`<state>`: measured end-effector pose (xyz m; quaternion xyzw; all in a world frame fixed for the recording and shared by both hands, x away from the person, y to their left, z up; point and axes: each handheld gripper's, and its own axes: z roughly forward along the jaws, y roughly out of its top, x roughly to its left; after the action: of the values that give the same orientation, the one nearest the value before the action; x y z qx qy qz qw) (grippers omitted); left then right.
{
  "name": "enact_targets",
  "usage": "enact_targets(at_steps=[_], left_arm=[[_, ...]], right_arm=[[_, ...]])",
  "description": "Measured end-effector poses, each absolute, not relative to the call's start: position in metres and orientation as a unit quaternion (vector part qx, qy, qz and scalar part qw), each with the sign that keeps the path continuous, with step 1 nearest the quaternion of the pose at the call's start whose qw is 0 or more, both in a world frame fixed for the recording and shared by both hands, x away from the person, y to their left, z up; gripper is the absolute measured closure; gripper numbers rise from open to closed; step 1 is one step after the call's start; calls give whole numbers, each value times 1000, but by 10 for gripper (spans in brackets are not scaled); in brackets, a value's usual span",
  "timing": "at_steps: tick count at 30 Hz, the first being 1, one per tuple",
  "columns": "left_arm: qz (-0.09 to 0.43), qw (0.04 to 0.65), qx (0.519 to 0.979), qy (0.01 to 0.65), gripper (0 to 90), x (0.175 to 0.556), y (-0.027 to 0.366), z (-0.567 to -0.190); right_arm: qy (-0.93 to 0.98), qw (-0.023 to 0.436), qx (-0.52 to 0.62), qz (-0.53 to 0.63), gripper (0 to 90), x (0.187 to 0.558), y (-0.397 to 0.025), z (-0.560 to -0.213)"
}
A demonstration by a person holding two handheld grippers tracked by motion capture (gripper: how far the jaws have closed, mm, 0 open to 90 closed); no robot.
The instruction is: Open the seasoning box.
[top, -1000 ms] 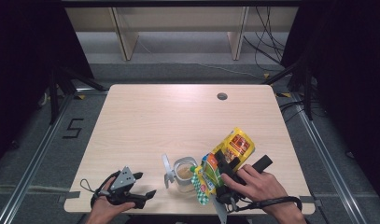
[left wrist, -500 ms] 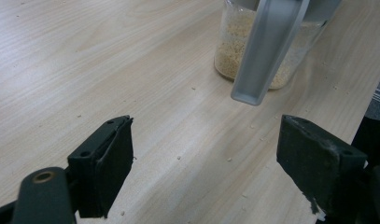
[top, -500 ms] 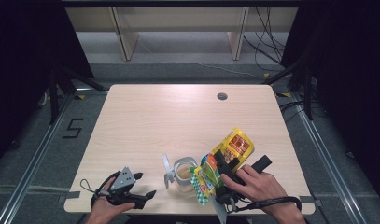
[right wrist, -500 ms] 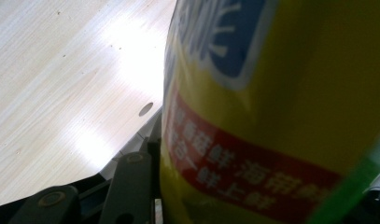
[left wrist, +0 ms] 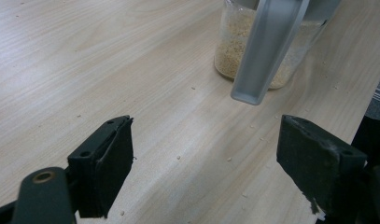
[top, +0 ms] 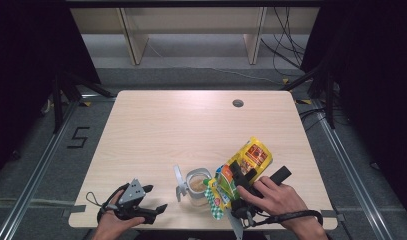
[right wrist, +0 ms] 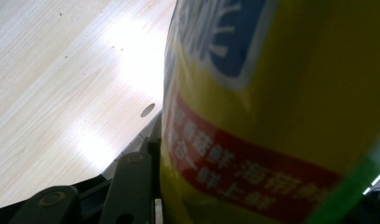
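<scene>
The right claw (top: 239,176) is clenched on a yellow snack bag (top: 247,162), tilted over a glass jar (top: 197,186) at the bench's (top: 191,125) six o'clock edge; the bag's mouth is hidden. The left claw (top: 150,200) is held released at seven o'clock. Grain in the jar is partly masked by a grey scoop (left wrist: 267,51).

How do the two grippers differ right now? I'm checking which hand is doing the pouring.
The right gripper is shut on the yellow snack bag, tilted over the glass jar; the left gripper holds nothing. The right gripper is raised above the table; the left sits low at the table's near edge, fingers spread wide apart. Both are hand-held and point toward the jar.
</scene>
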<state>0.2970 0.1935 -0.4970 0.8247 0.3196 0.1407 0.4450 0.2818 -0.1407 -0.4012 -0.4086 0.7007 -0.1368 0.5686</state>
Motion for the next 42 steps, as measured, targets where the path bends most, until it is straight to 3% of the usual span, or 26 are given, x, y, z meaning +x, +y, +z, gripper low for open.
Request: enact_targets(at_steps=[42], left_arm=[[140,436,831,317,182,297,194,-497]], right_arm=[[702,573,-405,-125,602,281,-140,-402]])
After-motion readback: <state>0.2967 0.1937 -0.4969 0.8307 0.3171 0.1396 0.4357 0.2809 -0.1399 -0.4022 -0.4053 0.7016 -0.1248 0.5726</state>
